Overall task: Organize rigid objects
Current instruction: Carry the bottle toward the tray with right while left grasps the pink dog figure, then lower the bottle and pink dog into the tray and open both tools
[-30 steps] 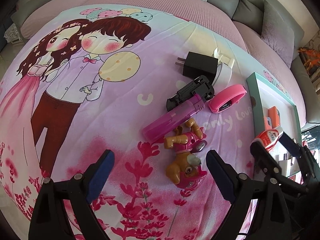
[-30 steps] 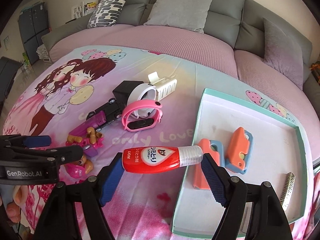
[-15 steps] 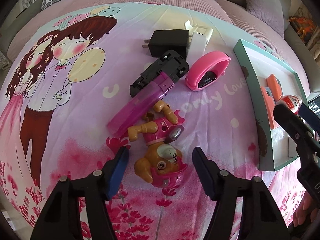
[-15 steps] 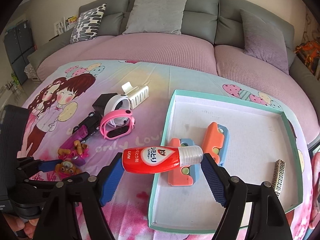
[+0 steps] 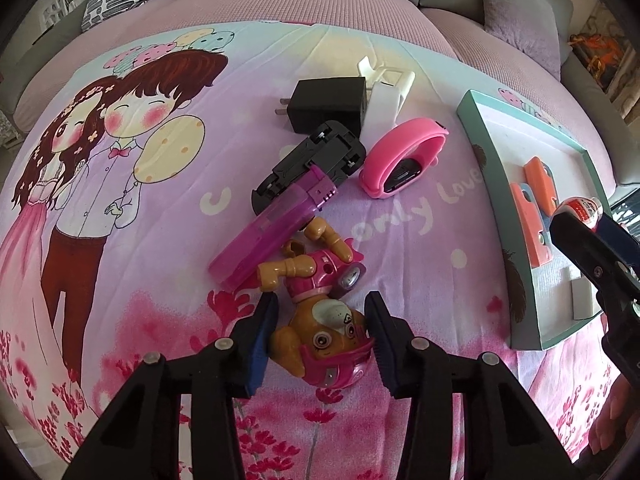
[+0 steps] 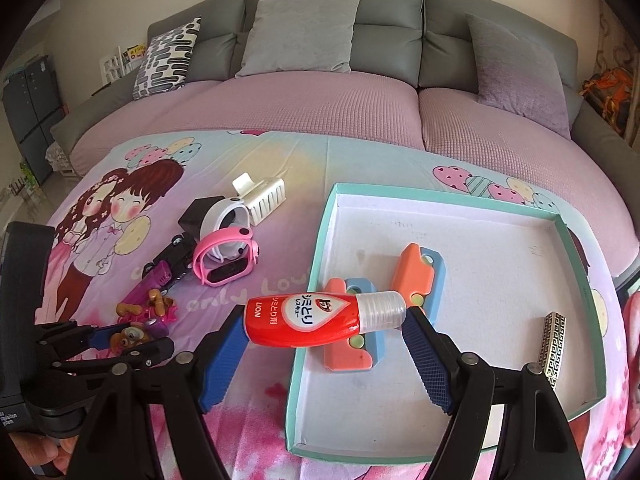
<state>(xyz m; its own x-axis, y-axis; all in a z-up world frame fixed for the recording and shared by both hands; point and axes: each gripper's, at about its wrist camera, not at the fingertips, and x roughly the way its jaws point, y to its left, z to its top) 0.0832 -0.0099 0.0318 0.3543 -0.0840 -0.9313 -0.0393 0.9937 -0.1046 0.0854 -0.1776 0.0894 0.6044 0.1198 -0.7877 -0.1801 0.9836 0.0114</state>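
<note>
Left wrist view: my left gripper (image 5: 320, 336) has just been closing its jaws around the toy dog's (image 5: 324, 332) rounded head, near the purple lighter (image 5: 272, 232); it could squirt out. My right gripper (image 6: 324, 344) pinches the red bottle (image 6: 320, 318) endwise over the tray's (image 6: 316, 264) left edge; it could pivot loose.

Toy dog (image 5: 320, 328) lies on the bedsheet (image 5: 160, 280) between the left hand-held gripper (image 5: 322, 338) fingers; lighter (image 5: 272, 232) behind it, toy car (image 5: 308, 164) beyond, wristband (image 5: 400, 160) to their right; tray (image 6: 316, 280) at right holds two cutters (image 6: 416, 276); bottle (image 6: 320, 320) spans the right hand-held gripper (image 6: 324, 344) above the tray's left rim.
</note>
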